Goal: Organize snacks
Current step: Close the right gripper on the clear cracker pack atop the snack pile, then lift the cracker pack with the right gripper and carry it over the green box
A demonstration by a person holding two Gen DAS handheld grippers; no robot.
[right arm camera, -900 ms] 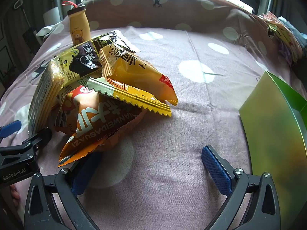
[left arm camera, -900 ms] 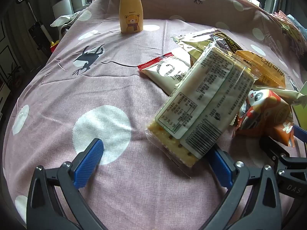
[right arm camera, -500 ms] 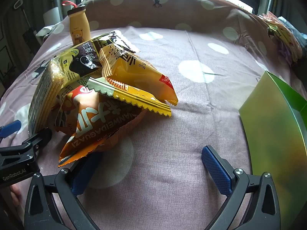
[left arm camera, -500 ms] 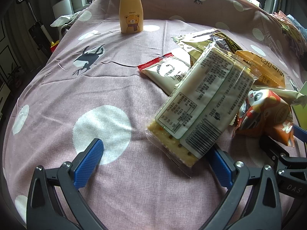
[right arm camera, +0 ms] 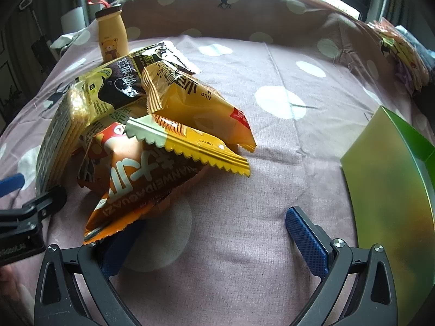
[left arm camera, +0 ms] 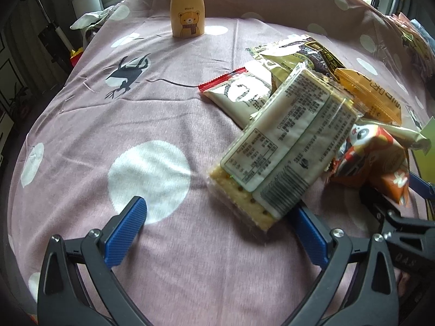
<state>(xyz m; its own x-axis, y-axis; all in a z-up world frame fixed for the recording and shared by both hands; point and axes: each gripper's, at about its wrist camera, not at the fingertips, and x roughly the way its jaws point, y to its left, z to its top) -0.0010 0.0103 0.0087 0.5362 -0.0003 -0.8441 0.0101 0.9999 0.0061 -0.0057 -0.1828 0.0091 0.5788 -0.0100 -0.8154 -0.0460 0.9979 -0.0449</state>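
Observation:
A heap of snack packets lies on a pink dotted cloth. In the left wrist view a clear cracker pack (left arm camera: pixel 288 146) leans on top, with a white red-edged packet (left arm camera: pixel 239 95) behind it and an orange panda bag (left arm camera: pixel 372 160) to its right. My left gripper (left arm camera: pixel 220 231) is open; the cracker pack's near corner overlaps its right finger. In the right wrist view the orange bag (right arm camera: pixel 141 182), a yellow packet (right arm camera: pixel 195 103) and a dark-and-gold packet (right arm camera: pixel 119 87) pile up at left. My right gripper (right arm camera: pixel 214 233) is open, its left finger under the orange bag's corner.
A yellow bear bottle (left arm camera: pixel 187 6) stands upright at the far edge. A green box (right arm camera: pixel 391 179) sits to the right of the heap. More packets (right arm camera: pixel 402 54) lie at the far right. The other gripper's black frame (right arm camera: pixel 24 220) shows at the left edge.

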